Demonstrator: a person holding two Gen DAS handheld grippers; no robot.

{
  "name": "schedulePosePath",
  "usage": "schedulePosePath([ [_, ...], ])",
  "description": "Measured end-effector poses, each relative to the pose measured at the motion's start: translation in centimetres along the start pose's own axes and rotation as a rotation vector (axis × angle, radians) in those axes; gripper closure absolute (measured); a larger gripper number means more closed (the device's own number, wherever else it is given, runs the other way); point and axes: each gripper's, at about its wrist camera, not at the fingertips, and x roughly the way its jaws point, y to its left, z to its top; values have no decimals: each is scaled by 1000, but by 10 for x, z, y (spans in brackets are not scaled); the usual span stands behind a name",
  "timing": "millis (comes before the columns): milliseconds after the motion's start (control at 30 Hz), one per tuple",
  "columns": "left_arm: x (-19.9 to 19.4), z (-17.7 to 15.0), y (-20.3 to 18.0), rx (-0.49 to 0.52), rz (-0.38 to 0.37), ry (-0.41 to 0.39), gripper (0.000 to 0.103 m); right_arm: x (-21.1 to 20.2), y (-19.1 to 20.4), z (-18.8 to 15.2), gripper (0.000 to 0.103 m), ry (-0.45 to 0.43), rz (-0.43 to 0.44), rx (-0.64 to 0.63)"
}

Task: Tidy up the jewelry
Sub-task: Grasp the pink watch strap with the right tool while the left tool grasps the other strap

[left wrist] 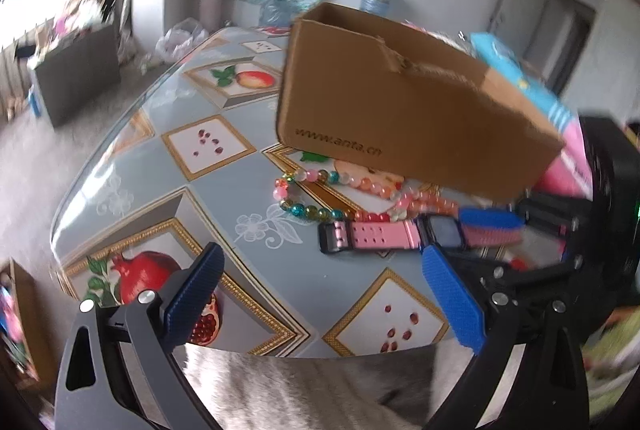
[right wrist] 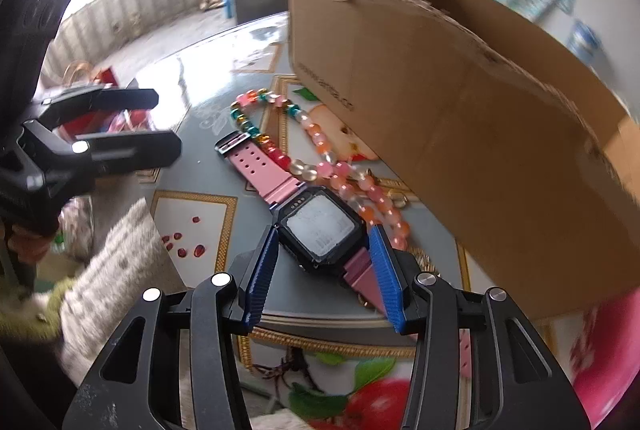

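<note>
A pink-strapped digital watch (right wrist: 316, 226) lies flat on the patterned table, with a colourful bead necklace (right wrist: 316, 141) looped just beyond it. My right gripper (right wrist: 324, 234) is open, its blue pads on either side of the watch's black face, not closed on it. A brown cardboard box (right wrist: 460, 117) stands right behind the jewelry. In the left wrist view the watch (left wrist: 380, 236) and necklace (left wrist: 320, 197) lie ahead, before the box (left wrist: 400, 109). My left gripper (left wrist: 320, 270) is open and empty above the table's near edge; my right gripper's pads (left wrist: 490, 220) show around the watch.
The round table (left wrist: 160, 165) has a glossy fruit-print cover and drops off at its near and left edges. Pink and blue packages (left wrist: 568, 133) stand right of the box. A dark bin (left wrist: 76, 77) and clutter sit on the floor beyond.
</note>
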Motion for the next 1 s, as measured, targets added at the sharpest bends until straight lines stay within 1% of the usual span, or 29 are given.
schedulePosePath([
  [100,2,-4,-13,101,6,0,6,6,-2,5,56,27,15,-60],
  [200,3,-8,-26,188,12,-11,7,14,5,11,53,57,5,-148],
  [267,5,-10,-32,231,8,-9,15,15,9,14,52,54,16,-179],
  [300,6,-11,-35,252,9,-6,17,15,8,15,53,59,32,-175],
  [367,10,-13,-38,290,10,2,26,16,0,17,56,77,86,-139],
  [433,12,-15,-43,345,19,11,30,15,-8,20,56,95,134,-117],
  [533,16,-16,-50,435,38,10,35,15,-21,26,56,133,246,-70],
  [600,19,-17,-57,512,55,10,38,18,-29,31,56,159,299,-49],
  [667,22,-17,-61,556,64,15,44,19,-37,35,56,178,335,-39],
  [800,28,-19,-68,630,84,33,52,5,-56,40,56,189,433,4],
  [833,28,-19,-69,638,88,32,56,2,-59,41,56,192,463,16],
  [867,28,-18,-70,641,90,28,63,-1,-62,40,56,191,479,23],
  [900,29,-16,-70,634,91,25,67,-2,-65,40,56,190,491,32],
  [967,33,-11,-68,605,88,33,90,-6,-69,31,56,187,487,37],
  [1000,36,-7,-65,576,79,46,94,-5,-70,29,56,185,478,39],
])
